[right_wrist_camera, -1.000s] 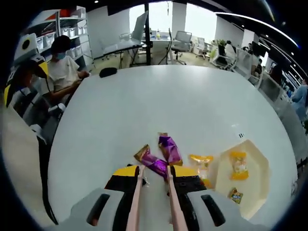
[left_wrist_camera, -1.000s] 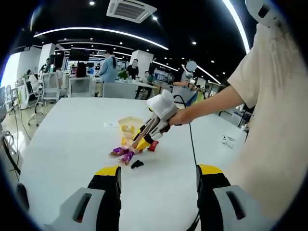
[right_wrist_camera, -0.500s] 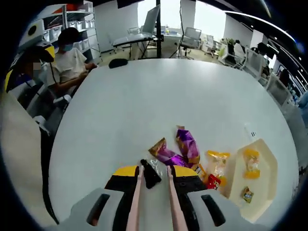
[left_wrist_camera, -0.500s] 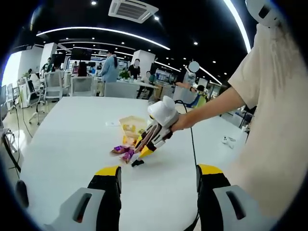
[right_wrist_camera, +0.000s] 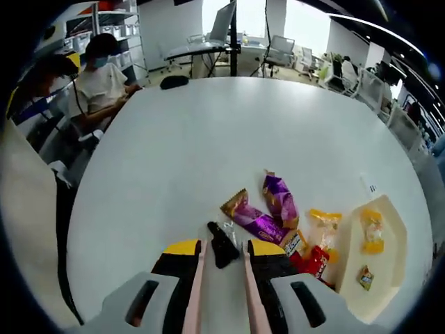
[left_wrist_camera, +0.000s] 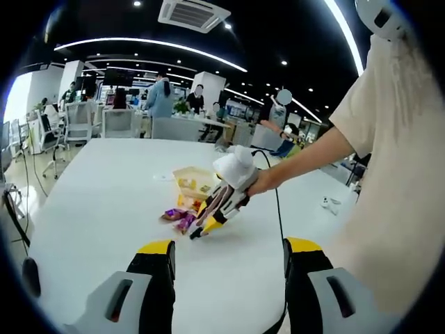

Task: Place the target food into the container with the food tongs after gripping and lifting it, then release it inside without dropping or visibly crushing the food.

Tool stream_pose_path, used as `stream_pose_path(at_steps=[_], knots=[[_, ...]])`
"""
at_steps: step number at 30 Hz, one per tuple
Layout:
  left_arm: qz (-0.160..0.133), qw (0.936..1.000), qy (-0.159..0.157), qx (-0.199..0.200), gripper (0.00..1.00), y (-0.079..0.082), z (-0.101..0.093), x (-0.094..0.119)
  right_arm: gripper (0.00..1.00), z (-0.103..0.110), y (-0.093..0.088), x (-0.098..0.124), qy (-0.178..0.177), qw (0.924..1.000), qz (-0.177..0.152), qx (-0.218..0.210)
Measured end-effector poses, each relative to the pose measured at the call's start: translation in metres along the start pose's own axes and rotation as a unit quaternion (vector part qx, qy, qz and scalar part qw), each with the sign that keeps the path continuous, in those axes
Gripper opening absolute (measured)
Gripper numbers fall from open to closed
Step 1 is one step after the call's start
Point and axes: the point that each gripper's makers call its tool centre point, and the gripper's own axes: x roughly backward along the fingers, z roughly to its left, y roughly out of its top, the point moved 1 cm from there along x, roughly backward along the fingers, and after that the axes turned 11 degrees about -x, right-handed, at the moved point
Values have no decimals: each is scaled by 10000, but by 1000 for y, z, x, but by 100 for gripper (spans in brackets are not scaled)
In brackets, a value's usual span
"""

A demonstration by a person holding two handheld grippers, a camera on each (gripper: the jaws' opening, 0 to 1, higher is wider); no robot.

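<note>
In the right gripper view a small black packet (right_wrist_camera: 221, 238) lies on the white table (right_wrist_camera: 167, 153), between the tips of the beige food tongs (right_wrist_camera: 197, 282). My right gripper (right_wrist_camera: 224, 252) is shut on those tongs. Whether the tongs pinch the packet I cannot tell. Just beyond it lie two purple packets (right_wrist_camera: 254, 223), a yellow one (right_wrist_camera: 325, 221) and a red one (right_wrist_camera: 316, 261). The pale container (right_wrist_camera: 393, 240) at the right holds two small snacks. In the left gripper view my left gripper (left_wrist_camera: 229, 250) stands open and empty, and the right gripper (left_wrist_camera: 221, 203) points down at the black packet (left_wrist_camera: 197, 234).
A person's arm and pale shirt (left_wrist_camera: 389, 174) fill the right of the left gripper view. A seated person (right_wrist_camera: 97, 76) is at the table's far edge. A cable (left_wrist_camera: 278, 209) runs across the table, and a small label (right_wrist_camera: 368, 186) lies beyond the container.
The right gripper has drawn back from the purple packets, and the tong tips now straddle the black packet. The left gripper has hardly moved.
</note>
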Motion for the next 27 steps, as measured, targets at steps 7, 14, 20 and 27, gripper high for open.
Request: stream_pose_path(at_steps=[7, 14, 20, 27], knots=[[21, 10000, 7, 15, 62, -2, 0, 1, 26, 0, 1, -3, 1, 10000, 14, 67], [13, 10000, 25, 24, 62, -2, 0, 2, 26, 1, 1, -6, 14, 9999, 43, 135], [24, 10000, 60, 31, 62, -3, 1, 5, 26, 1, -3, -8, -10, 9998, 80, 175], [58, 10000, 39, 50, 61, -5, 0, 5, 26, 1, -5, -8, -44, 9997, 102, 210]])
